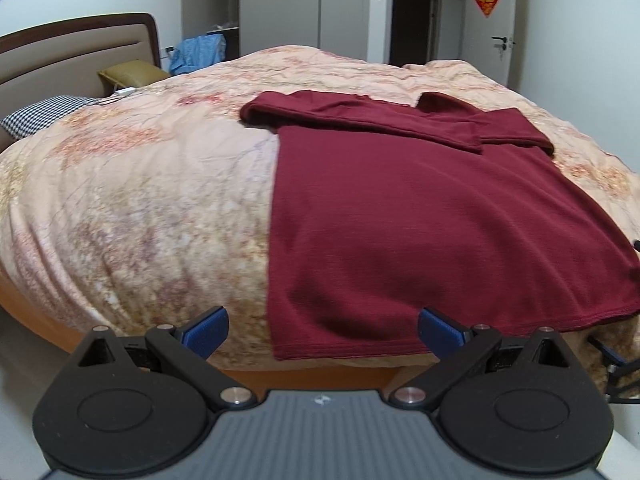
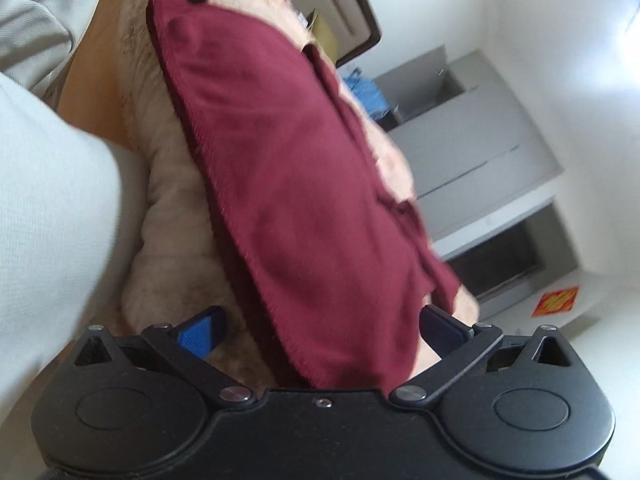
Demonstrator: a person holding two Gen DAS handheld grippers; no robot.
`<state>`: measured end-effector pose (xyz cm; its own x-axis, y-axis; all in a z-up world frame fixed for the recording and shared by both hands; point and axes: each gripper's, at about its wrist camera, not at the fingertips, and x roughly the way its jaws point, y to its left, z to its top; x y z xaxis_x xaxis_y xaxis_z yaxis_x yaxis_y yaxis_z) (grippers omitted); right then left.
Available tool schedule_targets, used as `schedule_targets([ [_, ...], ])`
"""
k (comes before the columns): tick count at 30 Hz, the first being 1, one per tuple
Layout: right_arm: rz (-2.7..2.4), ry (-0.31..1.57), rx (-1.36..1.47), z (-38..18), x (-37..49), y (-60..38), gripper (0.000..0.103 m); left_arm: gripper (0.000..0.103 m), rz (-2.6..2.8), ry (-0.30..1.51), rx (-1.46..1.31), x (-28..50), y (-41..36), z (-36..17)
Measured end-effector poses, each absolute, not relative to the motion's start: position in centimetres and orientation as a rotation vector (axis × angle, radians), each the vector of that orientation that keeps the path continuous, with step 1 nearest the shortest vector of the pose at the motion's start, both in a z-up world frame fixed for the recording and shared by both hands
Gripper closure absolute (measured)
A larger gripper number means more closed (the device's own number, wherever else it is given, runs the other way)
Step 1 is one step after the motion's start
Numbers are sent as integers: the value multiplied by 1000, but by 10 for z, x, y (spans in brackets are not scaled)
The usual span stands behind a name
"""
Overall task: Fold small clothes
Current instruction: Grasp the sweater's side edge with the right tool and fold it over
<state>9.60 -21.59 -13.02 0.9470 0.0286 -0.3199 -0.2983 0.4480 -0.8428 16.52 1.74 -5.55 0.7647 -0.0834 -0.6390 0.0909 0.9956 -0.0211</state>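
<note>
In the left wrist view, the left gripper (image 1: 322,334) hovers off the near edge of the bed with its two blue-padded jaws spread wide; nothing lies between the pads and they touch nothing. Just beyond them, the dark red long-sleeved knit top (image 1: 420,220) lies flat on the peach floral quilt (image 1: 140,200), its hem hanging a little over the near side of the mattress. Both sleeves are folded across the upper part of the garment. At the far right edge, a black piece of the other gripper is cut off by the frame, so little of it can be read.

In the right wrist view, the picture is rolled sideways and blurred. The right gripper (image 2: 322,334) has its jaws set wide, with the hem corner of the dark red top passing between them. The blue pads stand clear of the cloth on either side; the right pad is in shadow and hard to make out. A pale sleeve fills the left edge. A black gripper tip is cropped at the top.
</note>
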Motion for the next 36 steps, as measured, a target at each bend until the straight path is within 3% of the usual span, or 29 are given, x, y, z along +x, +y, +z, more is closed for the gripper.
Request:
schedule_targets([
  [1,214,256,-1088,-128,92,-215,14,0,-104,693,14,165,15,-55],
  [4,250,238,-1072,-121,86,-217,47,0,-130,689,27,163,7,-54],
  [5,265,233,-1068,-119,83,-218,65,0,-139,688,30,162,4,-54],
  [6,282,232,-1060,-116,81,-219,76,0,-149,687,33,161,2,-54],
  [13,389,192,-872,-79,66,-218,101,0,-253,588,97,140,-21,-58],
  [21,344,209,-608,-39,87,-220,102,0,-336,507,367,126,-82,-78],
  [26,399,247,-706,-47,81,-221,99,0,-326,525,464,131,-106,-89],
  [31,432,366,-780,-76,74,-222,79,0,-348,541,420,128,-98,-90],
  [33,432,387,-823,-87,72,-220,56,0,-353,554,405,128,-95,-90],
  [36,429,402,-894,-102,73,-214,48,0,-354,577,391,130,-92,-91],
])
